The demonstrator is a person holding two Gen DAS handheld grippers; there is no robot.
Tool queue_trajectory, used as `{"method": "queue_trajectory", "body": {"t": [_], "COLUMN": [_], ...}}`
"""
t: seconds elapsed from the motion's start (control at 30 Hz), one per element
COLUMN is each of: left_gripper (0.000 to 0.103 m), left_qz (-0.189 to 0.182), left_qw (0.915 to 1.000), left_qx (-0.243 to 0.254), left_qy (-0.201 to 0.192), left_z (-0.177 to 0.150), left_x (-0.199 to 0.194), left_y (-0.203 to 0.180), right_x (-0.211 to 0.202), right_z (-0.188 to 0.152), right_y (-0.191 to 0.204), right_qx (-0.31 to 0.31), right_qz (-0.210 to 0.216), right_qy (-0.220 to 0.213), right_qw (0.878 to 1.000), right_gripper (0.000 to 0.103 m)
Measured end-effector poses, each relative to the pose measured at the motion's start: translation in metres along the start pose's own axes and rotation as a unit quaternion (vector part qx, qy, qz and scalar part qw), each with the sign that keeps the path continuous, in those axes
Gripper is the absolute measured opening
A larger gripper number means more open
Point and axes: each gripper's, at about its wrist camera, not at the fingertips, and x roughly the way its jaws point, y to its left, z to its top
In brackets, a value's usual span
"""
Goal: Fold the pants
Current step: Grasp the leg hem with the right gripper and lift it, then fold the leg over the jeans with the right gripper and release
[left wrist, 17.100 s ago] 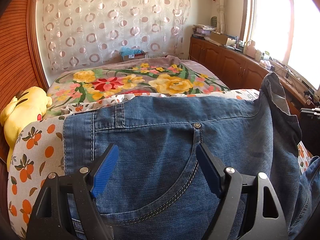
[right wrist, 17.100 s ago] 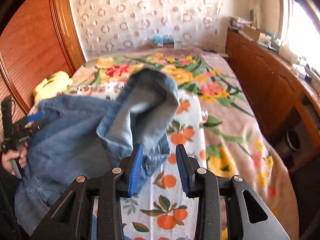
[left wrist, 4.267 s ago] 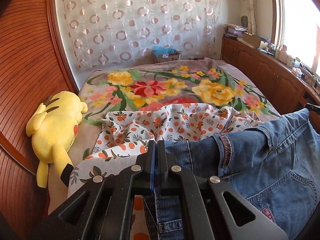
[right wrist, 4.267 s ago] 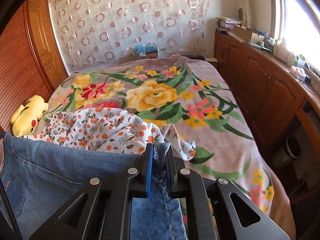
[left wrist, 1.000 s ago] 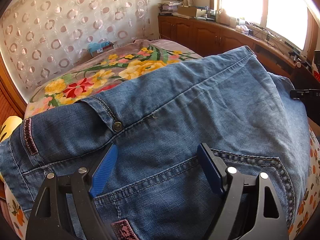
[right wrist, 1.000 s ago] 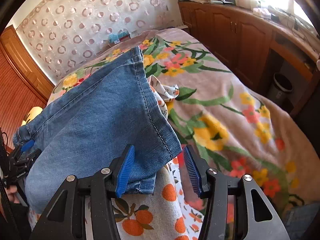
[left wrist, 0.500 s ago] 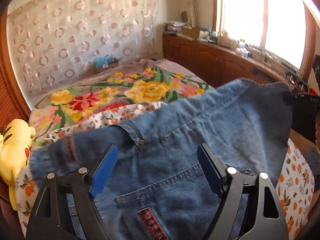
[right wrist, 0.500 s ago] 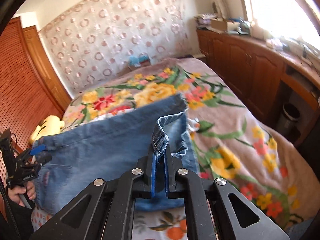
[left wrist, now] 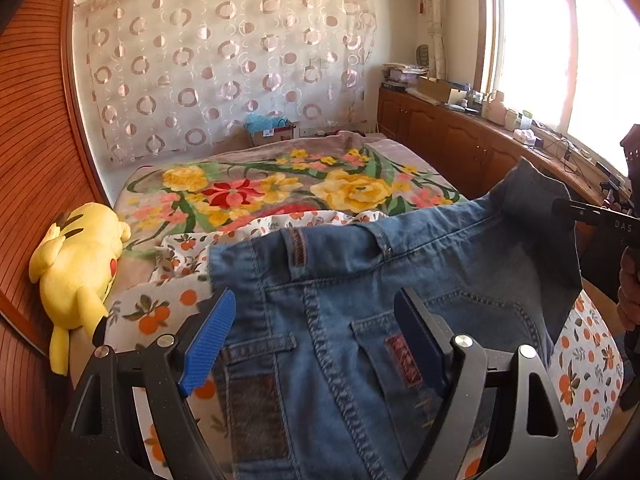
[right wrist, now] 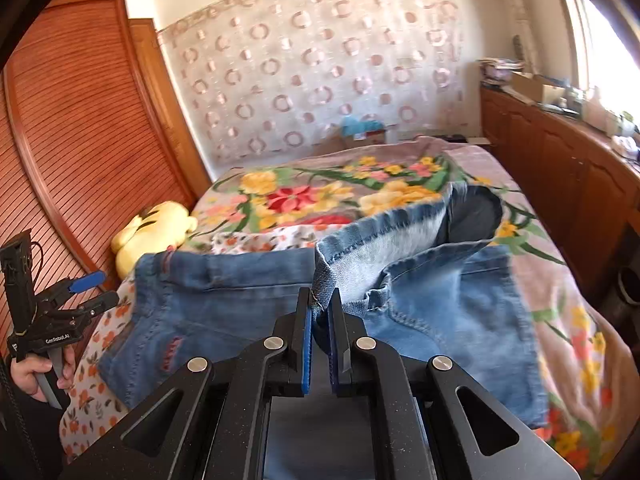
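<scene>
Jeans (left wrist: 360,320) on near end of bed (right wrist: 560,300), hem end pinched in right gripper (right wrist: 319,320), left gripper (left wrist: 316,340) spread wide above rear pockets, empty; carry hem leftward to waistband, edges squared, taut.

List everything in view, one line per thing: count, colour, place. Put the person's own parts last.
jeans: one, blue denim, spread on the orange-print sheet, one edge lifted.
orange-print sheet: one, white with oranges, under the jeans.
floral blanket: one, grey-pink with yellow and red flowers, covering the bed.
plush toy: one, yellow, at the bed's left edge by the wardrobe.
curtain: one, sheer with ring pattern, on the far wall.
wooden cabinets: one row, brown, under the window.
left hand-held gripper: black with blue pads, open above the jeans.
right hand-held gripper: black with blue pads, shut on a jeans edge.
</scene>
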Motion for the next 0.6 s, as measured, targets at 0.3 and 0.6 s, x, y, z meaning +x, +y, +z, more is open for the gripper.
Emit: {"method": "queue_trajectory", "body": {"t": [0.3, 0.6], "left_gripper": [0.082, 0.082], "left_qz": [0.021, 0.033], "left_qw": [0.9995, 0.9985], "left_qx": [-0.024, -0.044], "left_qy": [-0.006, 0.003], "left_z": [-0.018, -0.030], "left_x": [-0.022, -0.029], "left_y": [0.024, 0.045], "right_x": [0.014, 0.024], "right_z": [0.005, -0.015], "right_y": [0.031, 0.062], "right_qx": [-0.030, -0.069], "right_qz": [0.061, 0.142], "right_qy": [0.017, 0.061], "right_qw": [0.998, 0.986], "right_gripper": [0.006, 0.006]}}
